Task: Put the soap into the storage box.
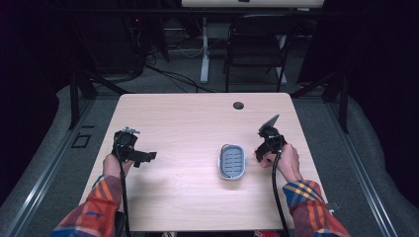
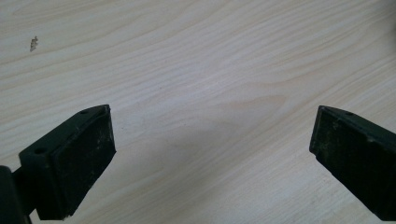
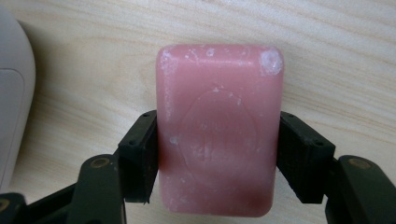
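Right gripper (image 3: 218, 154) clamps the pink soap (image 3: 219, 130) just right of the soap dish (image 1: 232, 161). Left gripper (image 2: 210, 158) gapes, idle. I'd lower the soap level over the dish before letting go.

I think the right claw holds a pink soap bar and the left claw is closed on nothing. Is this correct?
Not quite. The left claw is wide open, not closed, over bare table, as the left gripper view shows. The right claw does hold the pink soap bar.

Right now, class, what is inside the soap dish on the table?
The soap dish shows a bare ribbed grey floor. The pink soap is outside it, clamped in the right gripper. Whatever lies under the dish is hidden.
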Demonstrator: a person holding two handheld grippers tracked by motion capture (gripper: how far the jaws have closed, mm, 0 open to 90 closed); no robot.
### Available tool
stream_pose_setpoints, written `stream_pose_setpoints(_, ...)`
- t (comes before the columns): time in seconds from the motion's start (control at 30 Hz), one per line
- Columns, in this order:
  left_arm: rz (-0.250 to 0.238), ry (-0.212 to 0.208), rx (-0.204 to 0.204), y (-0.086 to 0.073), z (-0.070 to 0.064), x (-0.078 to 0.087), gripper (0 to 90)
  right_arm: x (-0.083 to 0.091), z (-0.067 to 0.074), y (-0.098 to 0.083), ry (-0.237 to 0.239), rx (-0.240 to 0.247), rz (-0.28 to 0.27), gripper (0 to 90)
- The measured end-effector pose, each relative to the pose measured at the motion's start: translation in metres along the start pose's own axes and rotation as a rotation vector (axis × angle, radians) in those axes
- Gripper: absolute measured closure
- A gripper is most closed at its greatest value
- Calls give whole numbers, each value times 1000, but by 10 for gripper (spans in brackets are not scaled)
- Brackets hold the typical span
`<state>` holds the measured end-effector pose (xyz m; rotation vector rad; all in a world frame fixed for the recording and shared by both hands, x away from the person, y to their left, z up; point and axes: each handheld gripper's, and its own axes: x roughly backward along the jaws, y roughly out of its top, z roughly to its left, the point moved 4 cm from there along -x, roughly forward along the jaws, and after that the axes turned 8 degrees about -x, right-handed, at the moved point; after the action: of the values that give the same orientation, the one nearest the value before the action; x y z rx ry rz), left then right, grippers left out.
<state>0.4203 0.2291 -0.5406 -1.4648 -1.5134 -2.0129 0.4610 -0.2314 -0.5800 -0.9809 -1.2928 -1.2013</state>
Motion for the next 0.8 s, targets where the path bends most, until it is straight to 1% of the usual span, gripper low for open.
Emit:
stream_pose_setpoints(0.03,-3,5,2,0,0,-1,1,0,0,0,0,8,5,369)
stream_pose_setpoints(0.1,-1,4,0,0,0,-1,1,0,1,-1,21,-11,-20,370)
stream_pose_setpoints(0.13,-2,3,0,0,-1,-1,1,0,1,-1,21,-9,-26,370)
stream_pose_setpoints(0.17,-1,2,-2,0,-1,-1,1,1,1,-1,17,3,-28,370)
stream_pose_setpoints(0.2,-1,2,-2,0,-1,-1,1,1,1,-1,17,3,-28,370)
stream_pose_setpoints(0.27,-1,2,-2,0,0,-1,1,6,1,-3,15,27,-16,370)
stream_pose_setpoints(0.33,-1,-1,-1,0,0,-1,1,8,0,-4,22,26,-27,370)
stream_pose_setpoints(0.37,-1,-1,-1,0,0,-1,1,10,-1,-4,23,33,-26,370)
stream_pose_setpoints(0.4,-1,-2,-1,0,0,-1,1,11,-1,-5,21,30,-32,371)
stream_pose_setpoints(0.43,-4,1,-1,0,0,-1,1,12,-2,-5,13,41,-27,371)
stream_pose_setpoints(0.57,-3,-3,-3,0,-1,-1,1,16,-3,-8,9,47,-28,371)
stream_pose_setpoints(0.6,-3,-4,-4,0,-1,-1,1,19,-4,-8,15,58,-19,371)
stream_pose_setpoints(0.63,-5,-5,-3,0,-1,-1,1,20,-4,-9,16,56,-28,371)
stream_pose_setpoints(0.67,-5,-7,-4,0,-1,-1,1,24,-5,-11,23,69,-27,371)
stream_pose_setpoints(0.73,-3,-10,-8,0,-1,-2,1,26,-4,-12,20,69,-34,371)
stream_pose_setpoints(0.77,-1,-9,-12,0,-1,-2,1,30,-5,-14,24,82,-36,371)
stream_pose_setpoints(0.8,0,-13,-14,0,-1,-2,1,32,-5,-14,24,85,-40,371)
